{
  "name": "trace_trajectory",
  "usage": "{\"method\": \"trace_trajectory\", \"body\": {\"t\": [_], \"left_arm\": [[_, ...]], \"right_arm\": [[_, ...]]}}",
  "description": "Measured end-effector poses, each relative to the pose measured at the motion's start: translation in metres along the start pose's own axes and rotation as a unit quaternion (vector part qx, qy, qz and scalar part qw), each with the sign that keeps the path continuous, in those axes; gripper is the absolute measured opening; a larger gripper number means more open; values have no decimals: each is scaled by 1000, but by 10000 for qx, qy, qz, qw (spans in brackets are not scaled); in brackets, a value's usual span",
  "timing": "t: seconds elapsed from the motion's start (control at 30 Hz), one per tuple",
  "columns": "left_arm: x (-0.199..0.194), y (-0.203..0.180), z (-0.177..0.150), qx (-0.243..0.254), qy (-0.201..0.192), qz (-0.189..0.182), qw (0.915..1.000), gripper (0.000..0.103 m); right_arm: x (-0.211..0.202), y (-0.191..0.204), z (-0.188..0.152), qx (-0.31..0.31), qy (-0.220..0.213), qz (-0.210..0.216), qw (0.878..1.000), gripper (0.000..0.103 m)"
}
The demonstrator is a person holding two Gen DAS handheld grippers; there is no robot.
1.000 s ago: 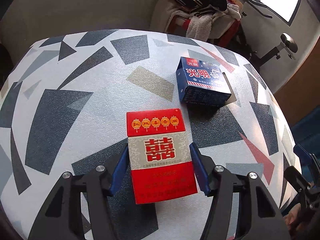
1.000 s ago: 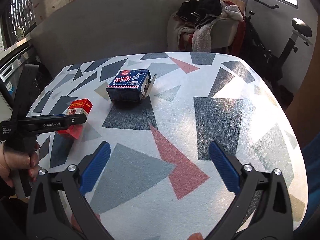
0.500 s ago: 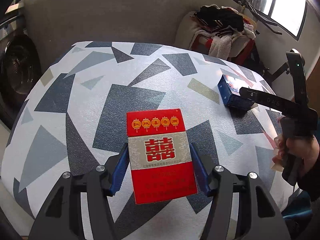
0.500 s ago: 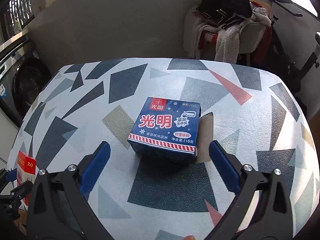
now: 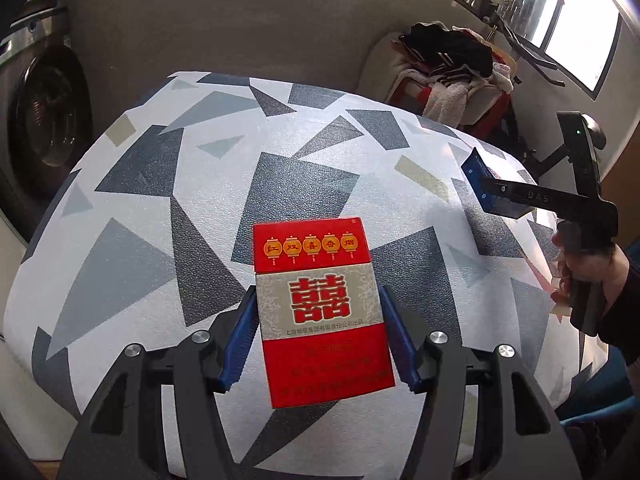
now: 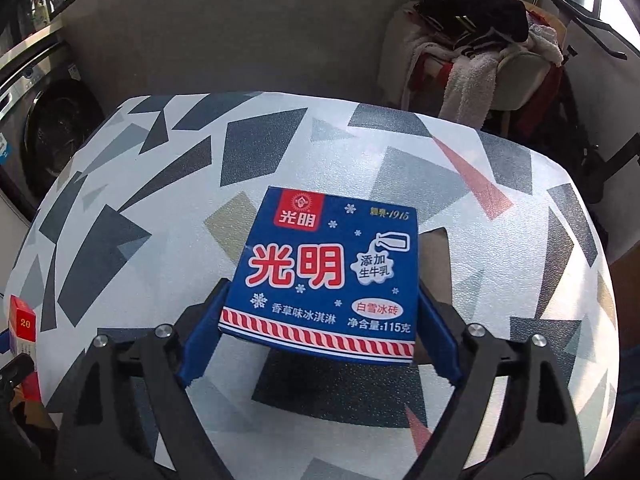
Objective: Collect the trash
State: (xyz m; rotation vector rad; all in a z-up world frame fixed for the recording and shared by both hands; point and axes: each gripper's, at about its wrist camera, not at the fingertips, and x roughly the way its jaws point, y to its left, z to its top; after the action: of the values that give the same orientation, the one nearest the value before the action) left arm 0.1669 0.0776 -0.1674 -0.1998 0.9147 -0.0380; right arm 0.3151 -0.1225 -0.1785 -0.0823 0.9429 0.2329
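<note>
Right gripper (image 6: 318, 332) reached blue carton (image 6: 332, 272), lettering upright.

The cigarette pack (image 5: 320, 308) sits between the left gripper's (image 5: 318, 336) fingers, above the table (image 5: 160, 200). The ice cream box (image 6: 332, 276), further right, lies between the right gripper's (image 6: 320, 340) fingers.

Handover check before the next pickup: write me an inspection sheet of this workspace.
Surface: table with a white cover in grey, blue and red shapes.
Job's things: red pack held off the table; blue carton between the right fingers.
Clutter: nothing seen on the table.
Grippers: left gripper shut on the red pack; right gripper has just been closing, pads at the carton's sides.
Cables: nothing seen.
Surroundings: washing machine, chair piled with clothes, window.
</note>
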Motion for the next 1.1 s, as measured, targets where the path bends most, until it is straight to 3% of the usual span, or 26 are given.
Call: {"method": "trace_trajectory", "body": {"t": [0.33, 0.7, 1.1], "left_arm": [[-40, -37, -19, 581, -91, -361, 9976, 58], [-87, -67, -84, 1114, 40, -544, 9923, 58], [-102, -87, -145, 1426, 284, -671, 9871, 58]], "right_arm": [[-92, 2, -81, -37, -405, 468, 9981, 85], [-172, 26, -172, -162, -735, 703, 9947, 85], [-210, 44, -212, -218, -850, 868, 9924, 85]]}}
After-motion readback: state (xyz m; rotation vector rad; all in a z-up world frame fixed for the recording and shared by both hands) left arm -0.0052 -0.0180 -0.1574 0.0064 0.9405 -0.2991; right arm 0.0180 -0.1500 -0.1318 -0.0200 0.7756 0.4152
